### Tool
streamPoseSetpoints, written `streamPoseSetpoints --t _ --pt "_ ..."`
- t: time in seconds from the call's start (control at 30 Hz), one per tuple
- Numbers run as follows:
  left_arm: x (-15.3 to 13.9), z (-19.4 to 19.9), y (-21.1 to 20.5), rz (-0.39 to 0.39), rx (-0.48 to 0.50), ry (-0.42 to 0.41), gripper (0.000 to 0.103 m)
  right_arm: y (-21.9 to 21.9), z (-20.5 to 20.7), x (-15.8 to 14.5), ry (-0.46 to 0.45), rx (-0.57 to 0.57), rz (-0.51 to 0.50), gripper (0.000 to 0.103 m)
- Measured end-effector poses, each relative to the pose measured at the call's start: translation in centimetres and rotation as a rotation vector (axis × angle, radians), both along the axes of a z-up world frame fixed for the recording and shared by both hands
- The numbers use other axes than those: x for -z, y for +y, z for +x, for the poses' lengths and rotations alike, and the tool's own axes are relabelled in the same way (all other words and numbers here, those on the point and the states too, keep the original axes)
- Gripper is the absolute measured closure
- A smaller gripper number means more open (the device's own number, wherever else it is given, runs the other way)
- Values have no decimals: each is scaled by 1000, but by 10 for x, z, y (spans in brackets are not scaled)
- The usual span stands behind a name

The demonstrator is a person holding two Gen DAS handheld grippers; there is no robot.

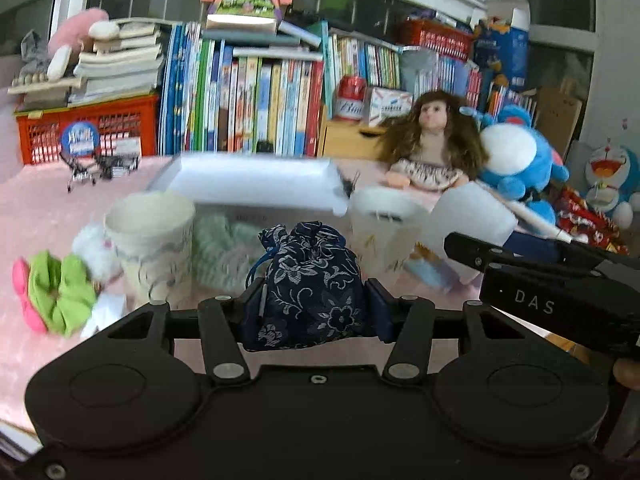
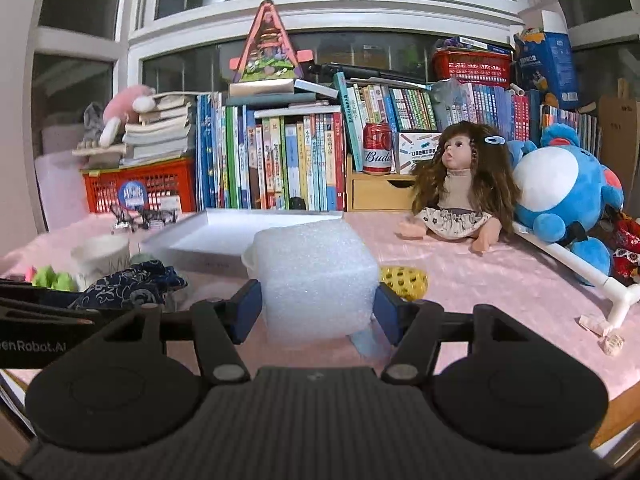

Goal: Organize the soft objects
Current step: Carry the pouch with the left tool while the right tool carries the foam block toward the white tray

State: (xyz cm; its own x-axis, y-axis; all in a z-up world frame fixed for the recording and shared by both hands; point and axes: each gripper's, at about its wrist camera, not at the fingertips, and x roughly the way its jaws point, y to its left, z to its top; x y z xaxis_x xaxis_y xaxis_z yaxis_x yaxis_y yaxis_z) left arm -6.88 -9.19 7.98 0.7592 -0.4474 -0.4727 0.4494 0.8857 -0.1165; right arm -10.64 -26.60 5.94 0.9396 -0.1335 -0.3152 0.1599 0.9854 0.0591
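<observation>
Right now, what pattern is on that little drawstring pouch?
Dark navy pouch with a pale floral print; clearest in the left wrist view.

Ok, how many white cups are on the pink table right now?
2. One cup stands left of the blue floral pouch, beside the green scrunchie. The other cup stands right of the pouch, against the foam block. Others may be hidden.

Pouch (image 1: 312,280): navy cloth, pale grey-white floral print, blue drawstring. Foam block (image 2: 316,280): white, faintly sparkly. Scrunchie (image 1: 60,292): lime green, beside a hot-pink one (image 1: 24,292). Tablecloth (image 2: 480,280): pale pink. Tray (image 2: 224,236): white. Plush toy (image 2: 560,192): bright blue, white face. Crate (image 2: 160,188): red-orange.
</observation>
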Motion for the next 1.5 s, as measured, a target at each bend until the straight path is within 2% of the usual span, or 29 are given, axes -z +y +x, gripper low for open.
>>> streamPoseSetpoints --t 0.4,0.7,1.0,1.13,1.37,1.5 --pt "-43 49 15 -48 -36 -56 53 -16 27 -30 -5 -23 60 39" --pt "-60 100 18 -47 -41 -25 53 -15 60 -51 13 -79 57 39" --pt "-85 140 19 -27 -49 -35 53 -25 101 -73 63 -124 136 39" --pt "-99 162 22 -59 -28 7 53 -27 123 -81 114 -139 160 39" --pt "-136 200 25 -33 -33 8 53 -32 162 -110 159 -140 181 39" --pt "-142 236 17 -12 -24 90 53 -32 193 -111 233 -132 203 39"
